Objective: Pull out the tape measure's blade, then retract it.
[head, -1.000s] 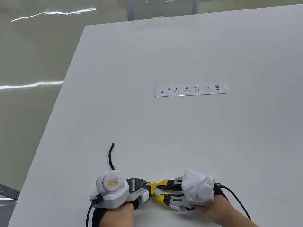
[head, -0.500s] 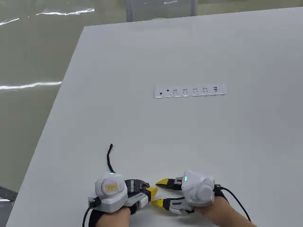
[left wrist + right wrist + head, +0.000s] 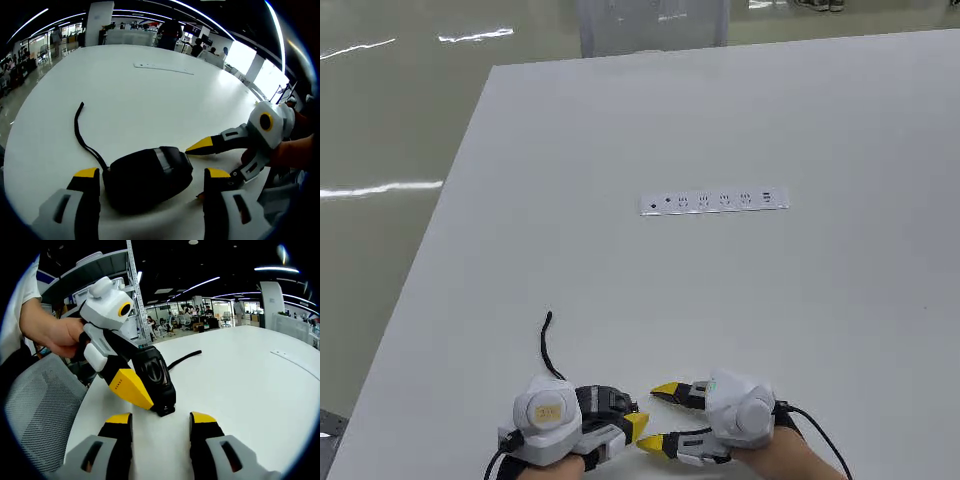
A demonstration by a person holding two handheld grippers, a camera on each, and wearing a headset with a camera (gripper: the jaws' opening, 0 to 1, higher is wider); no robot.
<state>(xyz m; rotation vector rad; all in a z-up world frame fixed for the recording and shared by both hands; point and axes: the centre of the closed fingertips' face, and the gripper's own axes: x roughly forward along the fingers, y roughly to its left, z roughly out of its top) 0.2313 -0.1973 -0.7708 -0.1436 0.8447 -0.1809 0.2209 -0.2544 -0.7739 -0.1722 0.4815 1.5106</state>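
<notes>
Tape measure point(image 3: 603, 402): black body, lying on the white table point(image 3: 720, 120) near the edge closest to the person, at about 6 o'clock in the head view. Its black wrist strap point(image 3: 548, 345) trails over the table toward 11 o'clock.

Left gripper point(image 3: 152, 173): jaws spread, one on each side of the body. A gap shows at the jaw on the 3 o'clock side in its own view, so it is not clamped.

Right gripper point(image 3: 161, 418): at 3 o'clock of the tape measure, yellow tips pointing toward 9 o'clock, just short of the body. Its jaws are parted with nothing between them (bare table only).

Power strip point(image 3: 714, 201): white, flat on the table, well apart at 12 o'clock.
</notes>
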